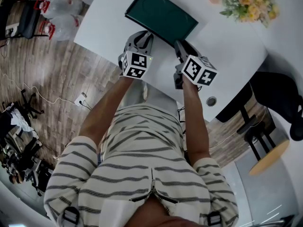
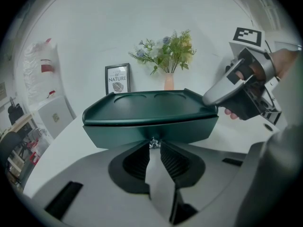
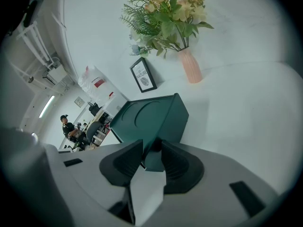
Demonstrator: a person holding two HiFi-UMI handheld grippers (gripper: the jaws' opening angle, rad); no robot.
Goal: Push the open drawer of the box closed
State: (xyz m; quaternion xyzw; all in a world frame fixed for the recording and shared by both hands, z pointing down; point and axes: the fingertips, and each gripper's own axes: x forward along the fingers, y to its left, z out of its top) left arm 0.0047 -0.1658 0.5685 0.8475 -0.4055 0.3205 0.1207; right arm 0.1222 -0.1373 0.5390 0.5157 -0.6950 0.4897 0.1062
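A dark green box (image 1: 161,15) lies on the white table (image 1: 227,46), and both grippers are at its near side. In the left gripper view its drawer front (image 2: 189,129) sits under the lid with only a thin seam showing. A small metal knob (image 2: 153,143) is pinched between the tips of my left gripper (image 2: 153,148), whose jaws stand a narrow gap apart. My right gripper (image 3: 152,148) is at the near right corner of the box (image 3: 149,115). That corner fills the gap between its pads. The right gripper (image 2: 241,91) also shows beside the box in the left gripper view.
A pink vase of flowers (image 1: 244,1) stands at the table's far right. A framed print (image 2: 117,78) leans against the wall behind the box. A dark chair (image 1: 279,96) and a round stool are to the right of the table. The table's near edge runs just behind the grippers.
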